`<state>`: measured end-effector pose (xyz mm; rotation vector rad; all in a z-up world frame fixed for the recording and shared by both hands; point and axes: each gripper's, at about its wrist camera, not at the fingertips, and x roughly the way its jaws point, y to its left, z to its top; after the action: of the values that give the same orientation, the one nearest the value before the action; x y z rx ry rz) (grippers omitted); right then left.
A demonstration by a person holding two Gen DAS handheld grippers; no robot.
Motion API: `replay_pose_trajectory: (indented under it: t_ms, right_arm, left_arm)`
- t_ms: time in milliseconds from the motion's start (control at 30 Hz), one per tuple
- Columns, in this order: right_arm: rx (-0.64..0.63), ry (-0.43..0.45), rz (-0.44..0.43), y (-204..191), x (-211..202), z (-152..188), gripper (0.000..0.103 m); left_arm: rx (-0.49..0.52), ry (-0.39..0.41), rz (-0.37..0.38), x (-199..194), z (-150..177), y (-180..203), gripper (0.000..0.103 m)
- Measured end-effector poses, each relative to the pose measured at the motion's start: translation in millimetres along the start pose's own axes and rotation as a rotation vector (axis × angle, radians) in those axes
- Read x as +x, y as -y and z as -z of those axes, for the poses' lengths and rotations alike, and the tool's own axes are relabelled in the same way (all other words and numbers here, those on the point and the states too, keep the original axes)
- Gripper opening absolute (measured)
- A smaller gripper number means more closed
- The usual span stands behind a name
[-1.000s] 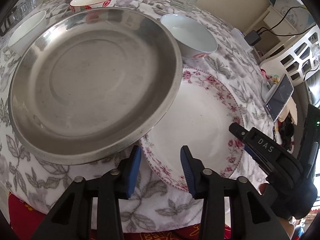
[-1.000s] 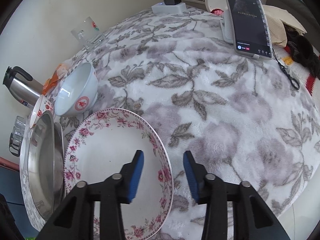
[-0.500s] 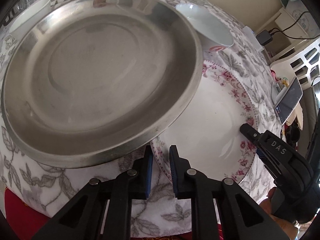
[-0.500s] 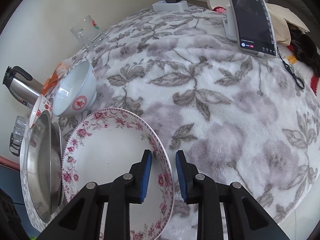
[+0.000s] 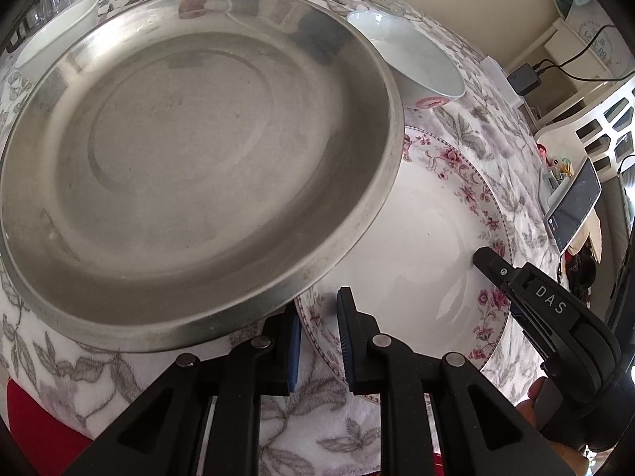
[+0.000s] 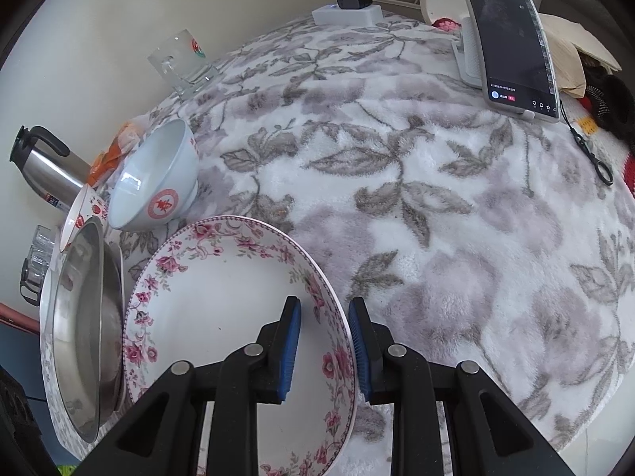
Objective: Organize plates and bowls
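Both grippers pinch opposite rims of the floral plate point(image 6: 222, 309), so it lifts level: right gripper point(image 6: 323, 341) fingers narrow over its rim, left gripper point(image 5: 317, 333) likewise, beside the steel plate point(image 5: 190, 158) overlapping it on the table point(image 6: 436, 198)

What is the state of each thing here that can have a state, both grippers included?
White floral-rimmed plate: empty, held at its rim.
Round stainless steel plate: empty, its edge overlapping the floral one.
White bowl with red emblem: upright, empty.
Clear glass mug: upright, empty.
Smartphone: propped on a stand, screen lit.
Left gripper: shut on the floral rim.
Right gripper: likewise.
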<state>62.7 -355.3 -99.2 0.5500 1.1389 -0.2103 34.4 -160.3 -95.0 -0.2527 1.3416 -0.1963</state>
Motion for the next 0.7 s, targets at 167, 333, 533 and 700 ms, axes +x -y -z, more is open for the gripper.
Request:
replay_pose_trajectory:
  t_ms: [167, 333, 533, 700]
  right_arm:
    - [-0.007, 0.000, -0.002, 0.3, -0.5, 0.3, 0.027]
    - [-0.017, 0.001, -0.009, 0.3, -1.0, 0.6, 0.027]
    - [-0.020, 0.011, -0.031, 2.0, -3.8, 0.6, 0.027]
    - [-0.026, 0.040, -0.045, 1.8, -11.5, 0.8, 0.027]
  left_arm:
    - [0.008, 0.002, -0.007, -2.3, 1.1, -1.0, 0.019]
    - [0.024, 0.002, -0.019, -2.1, 1.1, 2.4, 0.020]
    - [0.043, 0.009, -0.030, -3.9, 1.5, 4.6, 0.020]
    - [0.066, 0.029, -0.037, -8.4, 1.9, 8.0, 0.020]
